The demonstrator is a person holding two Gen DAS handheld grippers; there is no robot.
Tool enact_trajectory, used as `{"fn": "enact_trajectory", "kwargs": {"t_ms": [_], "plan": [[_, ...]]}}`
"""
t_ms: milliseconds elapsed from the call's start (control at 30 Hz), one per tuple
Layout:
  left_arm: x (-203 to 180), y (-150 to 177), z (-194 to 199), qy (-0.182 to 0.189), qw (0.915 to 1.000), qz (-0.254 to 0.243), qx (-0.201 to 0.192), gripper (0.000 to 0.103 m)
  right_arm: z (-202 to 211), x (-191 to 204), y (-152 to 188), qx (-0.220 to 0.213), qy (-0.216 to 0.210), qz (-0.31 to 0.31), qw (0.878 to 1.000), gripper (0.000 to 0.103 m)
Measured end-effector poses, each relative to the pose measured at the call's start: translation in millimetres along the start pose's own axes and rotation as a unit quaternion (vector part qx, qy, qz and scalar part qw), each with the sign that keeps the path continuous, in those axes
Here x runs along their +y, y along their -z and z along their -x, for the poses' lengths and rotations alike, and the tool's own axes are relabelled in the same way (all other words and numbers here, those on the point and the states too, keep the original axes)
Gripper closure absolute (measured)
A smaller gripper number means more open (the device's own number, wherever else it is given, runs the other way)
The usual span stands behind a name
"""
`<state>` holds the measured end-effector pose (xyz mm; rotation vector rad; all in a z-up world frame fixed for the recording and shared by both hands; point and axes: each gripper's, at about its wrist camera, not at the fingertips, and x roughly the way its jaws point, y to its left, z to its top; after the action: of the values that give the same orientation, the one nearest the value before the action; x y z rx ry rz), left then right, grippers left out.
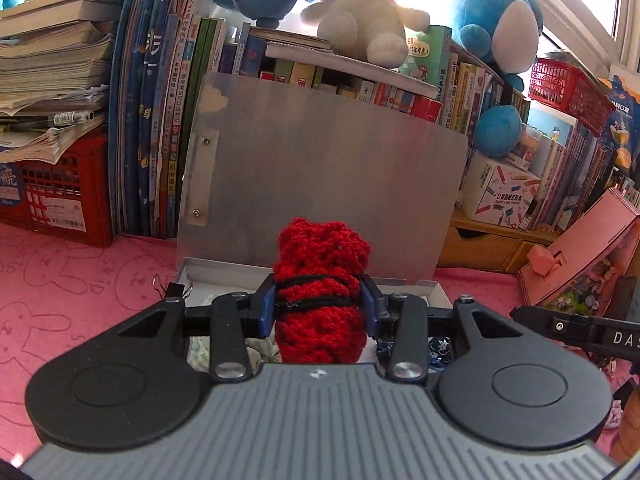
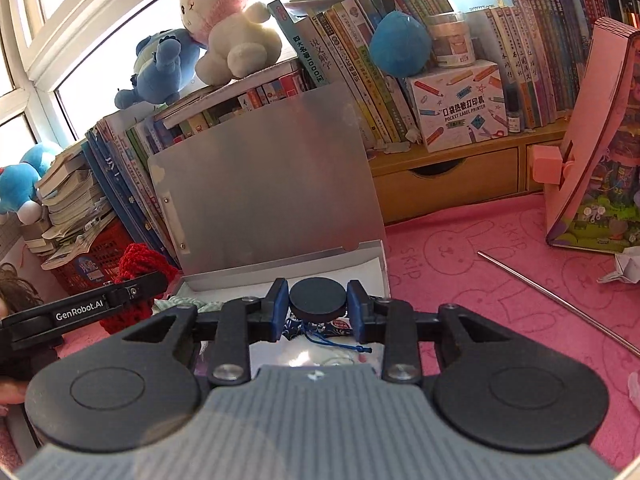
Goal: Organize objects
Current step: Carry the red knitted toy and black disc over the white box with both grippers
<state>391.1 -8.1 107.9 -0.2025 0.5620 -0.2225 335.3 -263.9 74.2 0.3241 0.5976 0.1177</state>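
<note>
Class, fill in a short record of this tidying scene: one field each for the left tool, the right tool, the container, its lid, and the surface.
left tool: shut on the red knitted bundle, which is tied with black cord
right tool: shut on the black round disc
container: open silver box, already holding small items
lid: raised, standing in front of the books
surface: pink rabbit-print cloth, with a thin metal rod lying on it

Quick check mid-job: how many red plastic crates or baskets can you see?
2. One red crate stands at the left under a stack of papers. One red basket sits atop the books at the upper right. Clutter may hide others.
</note>
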Motion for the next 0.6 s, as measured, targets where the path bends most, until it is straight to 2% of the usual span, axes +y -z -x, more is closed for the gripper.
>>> {"fn": "enact_trajectory", "kwargs": {"t_ms": [200,433,600], "plan": [[19,2,-53,-0.011,0.999,0.031,0.031,0.056,-51,-11,-7,0.028,0.003,-0.016,0.999,0.067],[32,5,-98,-0.031,0.9975,0.03,0.056,0.056,-102,-19,-10,0.052,0.022,-0.016,0.998,0.067],[35,10,-115,-0.047,0.9955,0.015,0.08,0.056,-126,-16,-7,0.065,0.036,0.005,0.997,0.067]]}}
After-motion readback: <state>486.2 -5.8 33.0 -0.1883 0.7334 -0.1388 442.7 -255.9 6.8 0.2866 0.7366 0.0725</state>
